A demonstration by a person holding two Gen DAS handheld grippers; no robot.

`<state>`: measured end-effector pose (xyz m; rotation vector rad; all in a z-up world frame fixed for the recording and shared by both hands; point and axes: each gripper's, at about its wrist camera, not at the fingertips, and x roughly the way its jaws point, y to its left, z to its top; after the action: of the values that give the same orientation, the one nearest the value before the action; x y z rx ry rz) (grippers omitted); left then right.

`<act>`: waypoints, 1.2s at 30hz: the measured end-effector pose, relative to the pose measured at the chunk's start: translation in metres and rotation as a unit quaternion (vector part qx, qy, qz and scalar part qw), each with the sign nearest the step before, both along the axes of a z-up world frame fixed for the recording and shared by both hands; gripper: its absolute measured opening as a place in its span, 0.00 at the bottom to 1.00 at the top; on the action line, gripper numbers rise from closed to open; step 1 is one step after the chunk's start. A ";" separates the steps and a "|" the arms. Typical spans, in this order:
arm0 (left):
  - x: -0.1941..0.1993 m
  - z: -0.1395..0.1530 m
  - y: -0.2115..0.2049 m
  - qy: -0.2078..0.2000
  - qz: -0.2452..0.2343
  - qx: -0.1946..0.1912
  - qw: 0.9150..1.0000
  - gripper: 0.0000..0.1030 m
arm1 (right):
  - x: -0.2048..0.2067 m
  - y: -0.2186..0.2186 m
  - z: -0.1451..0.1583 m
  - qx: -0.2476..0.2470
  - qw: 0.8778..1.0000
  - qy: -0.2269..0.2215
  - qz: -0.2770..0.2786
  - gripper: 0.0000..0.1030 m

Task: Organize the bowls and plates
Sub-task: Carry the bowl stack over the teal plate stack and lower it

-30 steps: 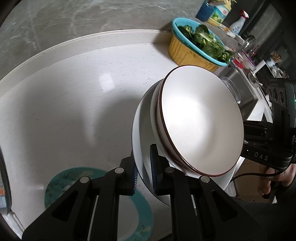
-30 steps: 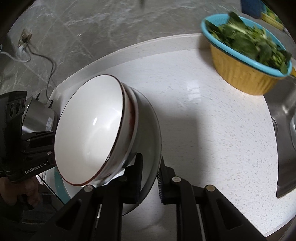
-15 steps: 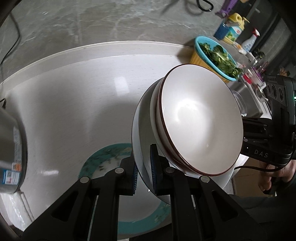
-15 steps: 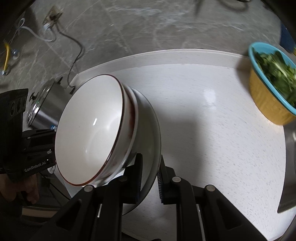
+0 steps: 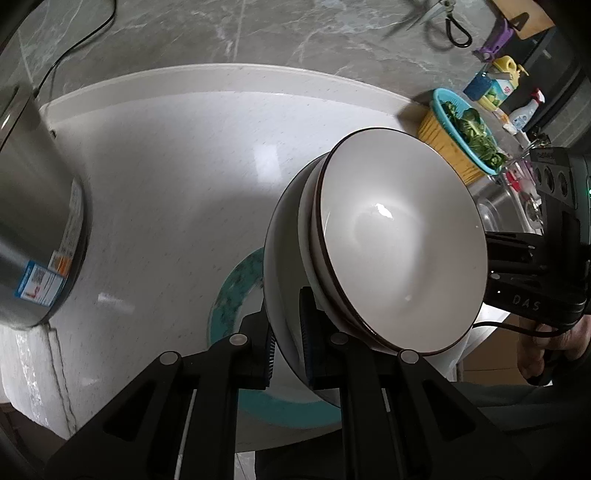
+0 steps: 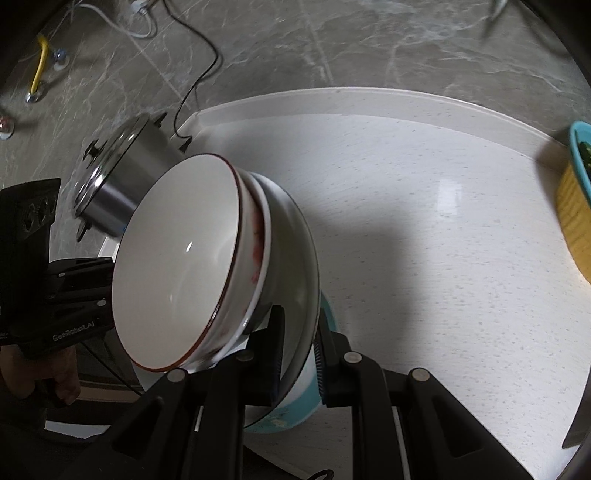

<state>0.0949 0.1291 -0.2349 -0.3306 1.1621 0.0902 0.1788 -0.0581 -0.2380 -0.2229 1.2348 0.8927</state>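
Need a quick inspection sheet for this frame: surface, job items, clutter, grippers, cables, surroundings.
Surface: white speckled countertop, glossy.
Job's things: bowl stack held tilted above teal-rimmed plate.
Clutter: steel pot at left; yellow basket of greens at right.
Grippers: left gripper and right gripper each clamp the outer bowl's rim, opposite sides.
Cables: black cord running to the pot.
Surroundings: grey marble wall; bottles, scissors far right.

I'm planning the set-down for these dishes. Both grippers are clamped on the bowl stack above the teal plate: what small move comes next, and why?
Probably lower the stack straight down. The left gripper and right gripper pinch opposite rims of the outer bowl, and the teal-rimmed plate lies on the counter directly beneath.
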 end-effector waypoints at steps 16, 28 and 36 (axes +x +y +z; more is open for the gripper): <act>-0.053 -0.067 0.023 0.030 -0.015 -0.018 0.999 0.10 | -0.022 0.007 -0.054 -0.032 0.999 0.025 -0.014 0.16; -0.023 -0.096 0.008 0.041 -0.032 -0.019 0.998 0.10 | -0.023 0.001 -0.067 -0.039 0.999 0.023 -0.029 0.16; -0.016 -0.106 0.007 0.046 -0.033 -0.013 0.998 0.10 | -0.025 0.002 -0.076 -0.041 0.998 0.026 -0.034 0.16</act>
<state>0.0792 0.1361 -0.3413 -0.3130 1.2645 0.0327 0.1540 -0.0563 -0.3143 -0.2219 1.3206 0.7941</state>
